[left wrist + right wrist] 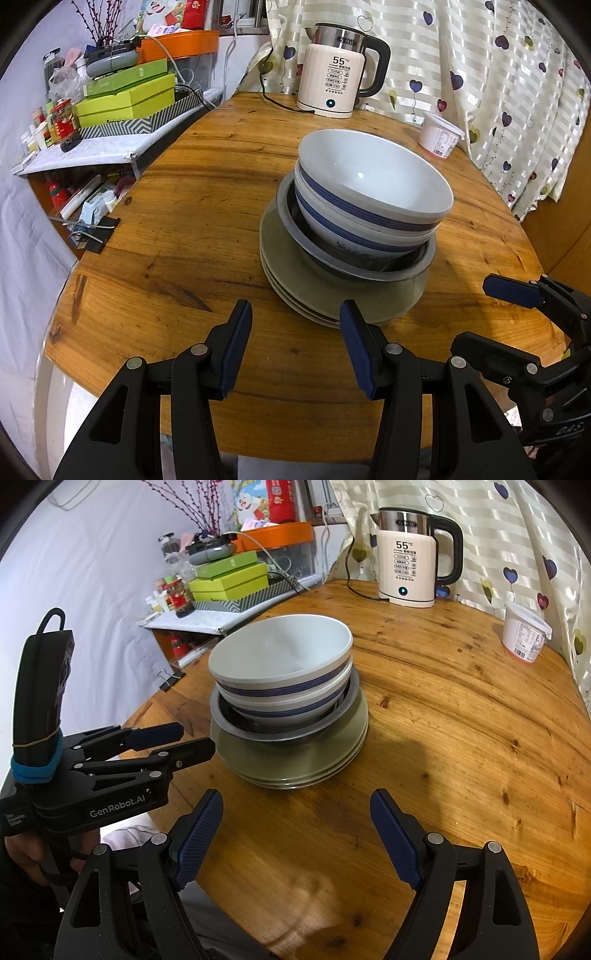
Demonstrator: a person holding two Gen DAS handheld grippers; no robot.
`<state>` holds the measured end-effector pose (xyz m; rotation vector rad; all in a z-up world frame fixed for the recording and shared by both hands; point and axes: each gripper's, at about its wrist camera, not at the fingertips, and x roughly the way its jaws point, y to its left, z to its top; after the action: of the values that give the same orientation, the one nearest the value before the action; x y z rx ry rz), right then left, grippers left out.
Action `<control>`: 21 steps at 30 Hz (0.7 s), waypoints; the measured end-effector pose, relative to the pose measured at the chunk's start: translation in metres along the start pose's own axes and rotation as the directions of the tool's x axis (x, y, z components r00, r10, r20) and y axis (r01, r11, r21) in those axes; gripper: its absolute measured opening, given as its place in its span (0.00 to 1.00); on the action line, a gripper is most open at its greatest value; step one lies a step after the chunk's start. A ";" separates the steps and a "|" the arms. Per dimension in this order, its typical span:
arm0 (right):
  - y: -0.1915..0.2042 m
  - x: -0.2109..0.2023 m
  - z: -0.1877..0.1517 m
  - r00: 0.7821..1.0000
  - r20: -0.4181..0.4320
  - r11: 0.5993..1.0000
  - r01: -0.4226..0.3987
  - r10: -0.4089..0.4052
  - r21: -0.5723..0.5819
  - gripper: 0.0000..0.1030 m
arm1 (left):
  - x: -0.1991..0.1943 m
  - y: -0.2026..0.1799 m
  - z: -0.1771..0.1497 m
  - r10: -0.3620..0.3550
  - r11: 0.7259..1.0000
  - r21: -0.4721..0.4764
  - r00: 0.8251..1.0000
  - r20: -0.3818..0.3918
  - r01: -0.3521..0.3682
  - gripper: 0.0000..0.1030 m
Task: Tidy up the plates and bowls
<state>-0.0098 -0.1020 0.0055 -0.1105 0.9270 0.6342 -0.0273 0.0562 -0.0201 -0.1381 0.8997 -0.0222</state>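
Round wooden table point(192, 229), heart-print curtain behind, electric kettle point(332, 74) at back. One stack mid-table: green plates point(295, 280) at bottom, metal basin point(354, 258) on them, two blue-banded bowls point(373, 184) nested on top.

Stack looks finished, slightly off-centre; judgement: any further lift should pinch top bowl rim gently and rise straight, since nested bowls may stick.

Left gripper point(295, 339) wide, empty, right finger just before plates' near edge. Right gripper point(297, 834) wide, empty, short of stack.
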 end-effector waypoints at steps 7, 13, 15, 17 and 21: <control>0.000 0.000 0.000 1.000 -0.001 1.000 0.001 -0.001 0.001 0.80 | 0.000 0.000 0.000 0.000 1.000 0.001 1.000 -0.002 0.000 0.49; 0.000 0.000 -0.001 1.000 -0.002 1.000 0.000 0.000 0.000 0.80 | 0.001 0.000 -0.002 0.000 1.000 0.002 1.000 -0.006 0.000 0.49; 0.000 0.000 0.000 1.000 -0.002 1.000 -0.001 0.001 0.001 0.80 | 0.001 0.000 -0.001 0.000 1.000 0.002 1.000 -0.006 0.000 0.49; 0.000 0.000 0.000 1.000 -0.002 1.000 0.000 0.000 0.001 0.80 | 0.001 0.000 -0.001 0.000 1.000 0.002 1.000 -0.007 0.000 0.49; 0.000 0.001 -0.002 1.000 -0.004 1.000 -0.001 0.001 0.001 0.80 | 0.003 0.001 -0.002 -0.001 1.000 0.003 1.000 -0.011 0.001 0.49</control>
<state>-0.0108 -0.1021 0.0037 -0.1101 0.9313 0.6346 -0.0274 0.0566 -0.0240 -0.1361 0.9109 -0.0250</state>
